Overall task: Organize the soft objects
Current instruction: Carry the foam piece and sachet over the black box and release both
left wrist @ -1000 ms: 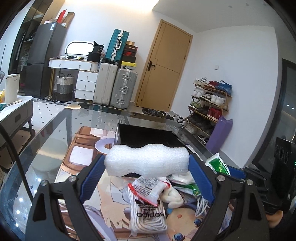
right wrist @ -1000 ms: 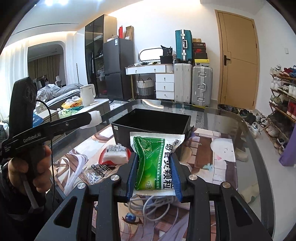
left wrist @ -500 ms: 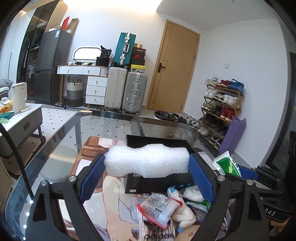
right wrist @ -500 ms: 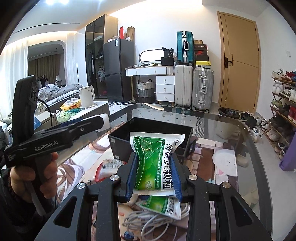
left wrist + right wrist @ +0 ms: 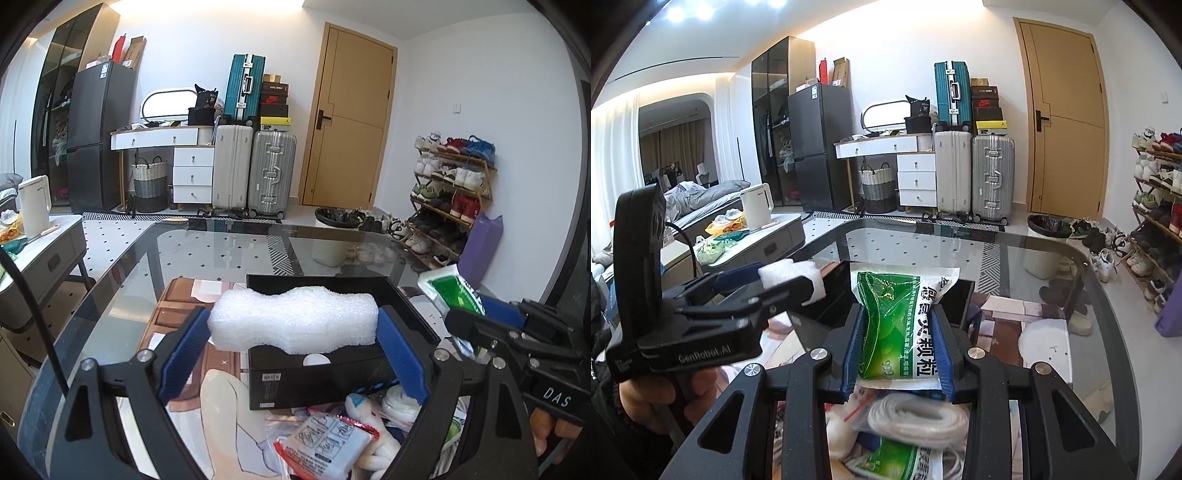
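My left gripper (image 5: 293,332) is shut on a white foam block (image 5: 293,321) and holds it over the near edge of the open black box (image 5: 332,373). It also shows in the right wrist view (image 5: 792,278) at the left. My right gripper (image 5: 897,350) is shut on a green and white packet (image 5: 903,321), held upright in front of the box (image 5: 960,302). That packet also shows in the left wrist view (image 5: 452,291) to the right of the box.
The glass table (image 5: 221,243) carries a printed mat (image 5: 173,325). Near me lie a red-edged sachet (image 5: 328,443), a coiled white cable (image 5: 919,417) and another green packet (image 5: 905,458). Suitcases (image 5: 255,162) and a shoe rack (image 5: 450,199) stand behind.
Both grippers have risen and moved forward toward the black box with their loads. The foam block is now over the box's near edge; the pile has dropped lower in both views.
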Demonstrator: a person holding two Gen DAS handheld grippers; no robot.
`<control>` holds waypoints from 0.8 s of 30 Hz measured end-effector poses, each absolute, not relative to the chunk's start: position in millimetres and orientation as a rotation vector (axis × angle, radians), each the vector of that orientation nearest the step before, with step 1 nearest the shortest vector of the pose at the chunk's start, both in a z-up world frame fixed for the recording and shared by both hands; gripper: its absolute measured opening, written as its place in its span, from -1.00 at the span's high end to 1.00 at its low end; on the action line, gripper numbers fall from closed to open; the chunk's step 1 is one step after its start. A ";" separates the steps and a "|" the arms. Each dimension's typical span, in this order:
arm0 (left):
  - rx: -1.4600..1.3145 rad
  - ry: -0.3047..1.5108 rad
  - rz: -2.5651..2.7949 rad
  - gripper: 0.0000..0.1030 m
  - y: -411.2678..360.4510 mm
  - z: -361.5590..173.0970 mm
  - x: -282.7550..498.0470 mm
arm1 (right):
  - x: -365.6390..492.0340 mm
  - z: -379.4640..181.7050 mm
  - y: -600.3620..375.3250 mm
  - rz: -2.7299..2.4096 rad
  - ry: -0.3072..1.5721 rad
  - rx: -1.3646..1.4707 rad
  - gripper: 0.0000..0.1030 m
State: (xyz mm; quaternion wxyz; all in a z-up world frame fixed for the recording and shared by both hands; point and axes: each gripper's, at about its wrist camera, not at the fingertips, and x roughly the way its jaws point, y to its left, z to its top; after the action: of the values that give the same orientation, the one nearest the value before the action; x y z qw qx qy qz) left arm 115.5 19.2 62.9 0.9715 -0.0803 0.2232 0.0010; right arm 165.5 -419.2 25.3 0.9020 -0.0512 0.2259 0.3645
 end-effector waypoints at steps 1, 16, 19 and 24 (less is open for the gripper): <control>-0.158 0.452 0.005 -0.75 19.0 63.4 118.0 | 169.0 25.8 -417.9 0.754 0.470 -0.103 0.34; -0.145 0.492 0.015 -0.75 15.2 58.6 147.9 | 206.1 18.6 -406.2 0.737 0.503 -0.078 0.34; -0.142 0.507 0.020 -0.75 16.3 55.9 154.6 | 215.2 16.3 -402.3 0.740 0.514 -0.082 0.34; -0.136 0.538 0.022 -0.75 17.6 51.4 165.1 | 224.0 10.5 -398.3 0.750 0.531 -0.078 0.34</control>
State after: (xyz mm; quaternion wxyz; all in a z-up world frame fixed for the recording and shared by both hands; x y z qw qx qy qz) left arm 165.1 17.6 51.4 0.9617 -0.0671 0.2655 0.0106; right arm 224.0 -398.3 10.5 0.8955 -0.0377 0.2560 0.3620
